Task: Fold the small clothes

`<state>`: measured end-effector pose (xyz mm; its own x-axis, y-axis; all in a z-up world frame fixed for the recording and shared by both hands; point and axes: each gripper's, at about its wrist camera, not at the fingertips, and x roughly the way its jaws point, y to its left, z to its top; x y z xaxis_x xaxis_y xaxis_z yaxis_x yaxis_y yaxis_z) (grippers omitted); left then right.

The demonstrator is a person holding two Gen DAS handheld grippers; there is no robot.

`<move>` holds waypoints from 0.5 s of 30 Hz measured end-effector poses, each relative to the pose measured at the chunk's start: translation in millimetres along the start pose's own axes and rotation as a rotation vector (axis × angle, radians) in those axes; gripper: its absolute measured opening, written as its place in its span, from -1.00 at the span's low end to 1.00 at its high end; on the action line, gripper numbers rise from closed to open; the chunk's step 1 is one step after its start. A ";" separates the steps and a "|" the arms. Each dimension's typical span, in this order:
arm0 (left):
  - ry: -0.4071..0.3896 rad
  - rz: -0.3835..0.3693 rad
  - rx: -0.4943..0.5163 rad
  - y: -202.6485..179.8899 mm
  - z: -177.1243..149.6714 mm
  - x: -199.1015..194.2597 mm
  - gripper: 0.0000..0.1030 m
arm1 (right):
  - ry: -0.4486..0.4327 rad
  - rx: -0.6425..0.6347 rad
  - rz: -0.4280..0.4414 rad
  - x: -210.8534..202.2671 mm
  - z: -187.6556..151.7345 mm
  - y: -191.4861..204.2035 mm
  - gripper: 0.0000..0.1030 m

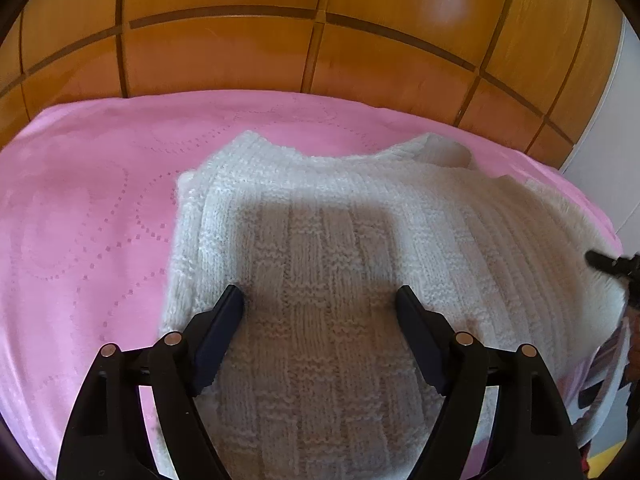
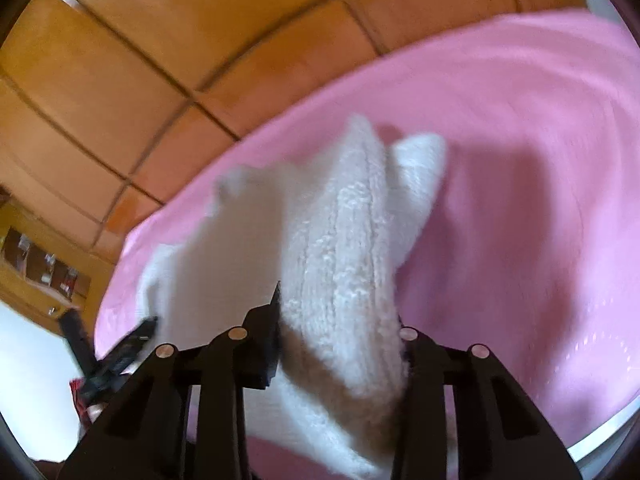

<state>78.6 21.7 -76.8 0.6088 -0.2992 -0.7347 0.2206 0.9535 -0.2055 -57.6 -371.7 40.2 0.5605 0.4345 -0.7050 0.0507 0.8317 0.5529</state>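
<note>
Pink bedding (image 1: 88,208) with a dotted stitched pattern covers the surface, and behind it rises a panelled wooden wall (image 1: 240,52) in warm orange-brown. On the bedding lies a white knitted sweater (image 1: 328,240), ribbed and blocked in texture, spreading ahead of and beneath the left gripper (image 1: 320,300). That gripper's two black fingers (image 1: 224,316) stand wide apart, released, with nothing between them but the knit below; whether the tips touch the fabric cannot be told. Far off to the right of these fingers a dark tip of the other tool (image 1: 608,264) shows at the sweater's edge.

In the right wrist view, which is blurred, the right gripper (image 2: 340,320) is clenched on a thick bunched fold of the sweater (image 2: 344,248), the wool filling the gap between its fingers (image 2: 268,328) and rising ahead of them, lifted off the bedding (image 2: 520,160). Left of these fingers, the left gripper's black tip (image 2: 136,340) rests near the sweater's flatter part. Wooden shelving (image 2: 36,264) sits far to the left.
</note>
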 end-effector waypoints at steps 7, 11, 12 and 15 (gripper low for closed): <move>-0.002 -0.085 -0.051 10.9 0.9 -3.3 0.50 | -0.024 -0.195 0.135 -3.7 15.7 114.0 -0.51; -0.014 -0.195 -0.126 29.2 5.8 -16.0 0.50 | -0.002 -0.285 0.208 21.8 14.6 182.9 -0.77; -0.019 -0.233 -0.161 37.0 6.2 -20.3 0.50 | 0.012 -0.321 0.219 33.1 12.0 202.6 -0.91; -0.036 -0.330 -0.275 66.5 4.0 -35.3 0.50 | 0.073 -0.410 0.224 72.5 -4.9 250.8 -1.00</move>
<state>74.9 95.5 -62.0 0.5671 -0.5863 -0.5785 0.1996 0.7793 -0.5941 -8.3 -129.9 125.6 0.4600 0.6300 -0.6257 -0.4038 0.7760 0.4845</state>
